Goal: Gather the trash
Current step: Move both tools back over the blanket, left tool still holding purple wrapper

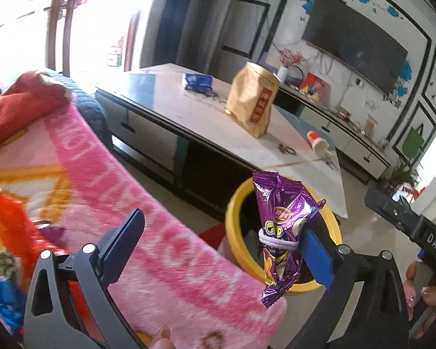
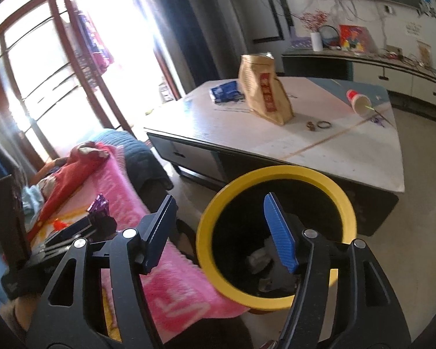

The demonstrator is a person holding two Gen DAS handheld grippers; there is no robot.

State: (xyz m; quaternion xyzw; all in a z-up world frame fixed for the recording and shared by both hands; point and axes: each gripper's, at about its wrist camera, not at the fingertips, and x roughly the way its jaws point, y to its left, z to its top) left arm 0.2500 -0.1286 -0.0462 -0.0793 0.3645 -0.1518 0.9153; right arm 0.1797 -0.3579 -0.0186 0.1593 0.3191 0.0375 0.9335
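— One wrapper [image 1: 279,221] only: purple foil, crinkled, with cartoon print, and cinched at its waist by one white hair tie [image 1: 276,240].

— Where is it?

— Upright against the blue finger [image 1: 316,256] of the left tongs [image 1: 221,222], on the right, over the near rim of the bin [image 1: 232,203]. Whether the tie snags that finger, I cannot tell.

— Gripped?

— No. The left tongs stand spread wide, and the dark finger on the left is well apart from the foil. The right tongs [image 2: 219,197] are also released, with nothing between them, above the bin's mouth.

— How many bins?

— One, black inside with a yellow rim, just beside a pink blanket [image 1: 160,247]. Some pale crumpled bits [image 2: 258,258] lie at its bottom.

— And farther off?

— One bench [image 1: 189,107], carrying one brown bag [image 1: 253,99] standing upright, one blue packet [image 1: 197,81] at the far left, and one cup [image 1: 316,141] on its side at the right.
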